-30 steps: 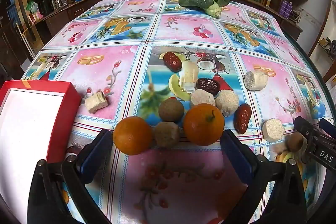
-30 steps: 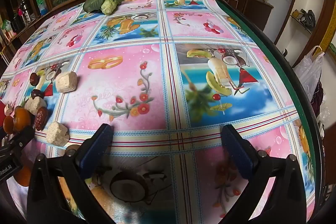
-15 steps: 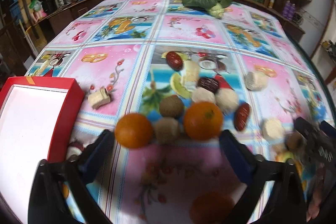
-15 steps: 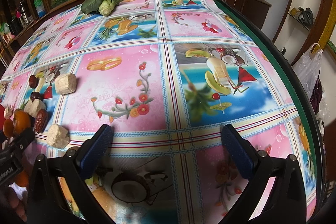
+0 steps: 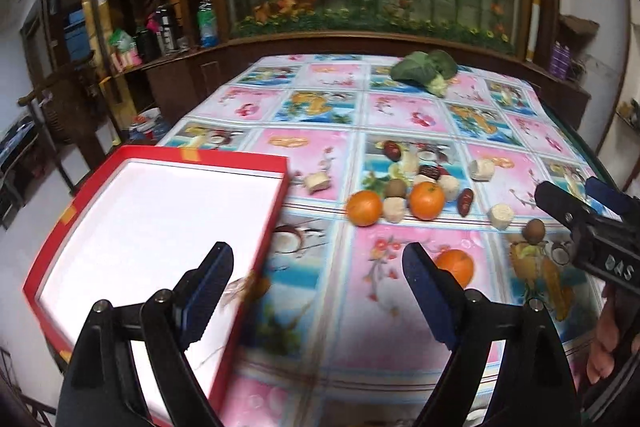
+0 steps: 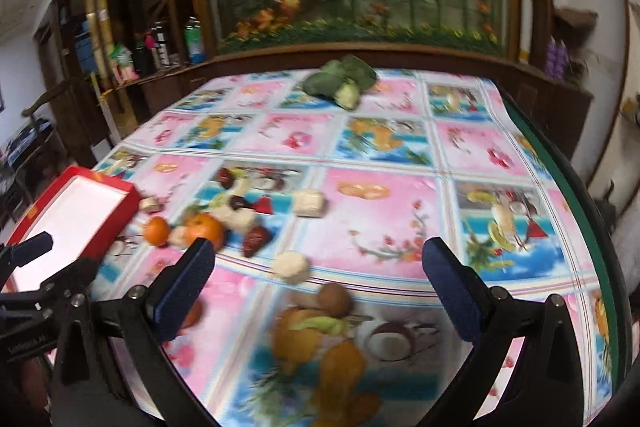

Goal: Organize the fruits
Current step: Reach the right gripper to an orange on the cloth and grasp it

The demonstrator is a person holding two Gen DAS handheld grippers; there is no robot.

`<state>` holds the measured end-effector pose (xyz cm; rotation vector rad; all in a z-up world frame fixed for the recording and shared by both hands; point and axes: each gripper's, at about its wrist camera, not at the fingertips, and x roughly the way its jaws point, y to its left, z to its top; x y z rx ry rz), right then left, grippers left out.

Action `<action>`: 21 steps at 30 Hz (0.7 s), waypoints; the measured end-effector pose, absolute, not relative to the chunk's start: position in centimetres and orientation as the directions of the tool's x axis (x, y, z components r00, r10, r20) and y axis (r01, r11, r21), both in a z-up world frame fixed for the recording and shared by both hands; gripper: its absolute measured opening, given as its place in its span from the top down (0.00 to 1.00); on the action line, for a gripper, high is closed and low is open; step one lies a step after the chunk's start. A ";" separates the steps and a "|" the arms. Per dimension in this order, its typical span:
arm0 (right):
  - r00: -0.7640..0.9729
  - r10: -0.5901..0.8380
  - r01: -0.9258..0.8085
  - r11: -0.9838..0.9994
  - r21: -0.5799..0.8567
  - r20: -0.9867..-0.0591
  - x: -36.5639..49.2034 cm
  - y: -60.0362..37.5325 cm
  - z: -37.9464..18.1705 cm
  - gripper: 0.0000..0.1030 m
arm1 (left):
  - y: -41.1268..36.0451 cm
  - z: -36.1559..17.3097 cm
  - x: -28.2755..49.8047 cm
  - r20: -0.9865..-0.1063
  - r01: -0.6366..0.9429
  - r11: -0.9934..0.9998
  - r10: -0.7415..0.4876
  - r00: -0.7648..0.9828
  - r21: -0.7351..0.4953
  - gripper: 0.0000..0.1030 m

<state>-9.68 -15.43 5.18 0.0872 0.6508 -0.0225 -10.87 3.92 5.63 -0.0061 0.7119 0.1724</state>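
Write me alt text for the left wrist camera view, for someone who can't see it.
The open, empty left gripper hangs over a table with a fruit-print cloth, between a red box with a white inside and scattered oranges, dates and pale round pieces. The right gripper enters at the right edge; a leafy green vegetable lies at the far end.

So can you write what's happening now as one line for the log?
task: organize fruits | left gripper: open, empty | right gripper: open, empty | red box: empty | oranges: on table, none boxed
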 end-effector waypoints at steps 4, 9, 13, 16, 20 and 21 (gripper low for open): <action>0.791 0.059 -0.004 0.996 0.092 -0.609 -10.4 -13.6 5.1 0.00 | 4.5 5.5 -11.5 -0.647 -0.176 0.983 0.163 0.745 0.045 0.16; 0.752 0.103 -0.081 0.995 0.065 -0.651 -9.9 -10.8 4.2 0.07 | 5.8 5.3 -11.8 -0.647 -0.191 0.981 0.172 0.743 0.041 0.15; 0.702 0.125 -0.116 0.991 0.061 -0.701 -9.1 -9.6 3.1 0.20 | 6.7 5.4 -12.0 -0.640 -0.212 0.977 0.187 0.746 0.039 0.15; 0.663 0.149 -0.131 0.988 0.082 -0.734 -8.4 -9.3 2.3 0.28 | 7.1 5.5 -12.0 -0.635 -0.214 0.976 0.194 0.748 0.046 0.15; 0.641 0.169 -0.141 0.985 0.101 -0.749 -8.1 -8.8 2.0 0.30 | 7.5 5.6 -11.5 -0.636 -0.208 0.977 0.191 0.747 0.048 0.15; 0.635 0.172 -0.144 0.984 0.104 -0.753 -8.1 -8.6 1.9 0.30 | 7.4 5.7 -11.3 -0.636 -0.196 0.979 0.190 0.748 0.062 0.15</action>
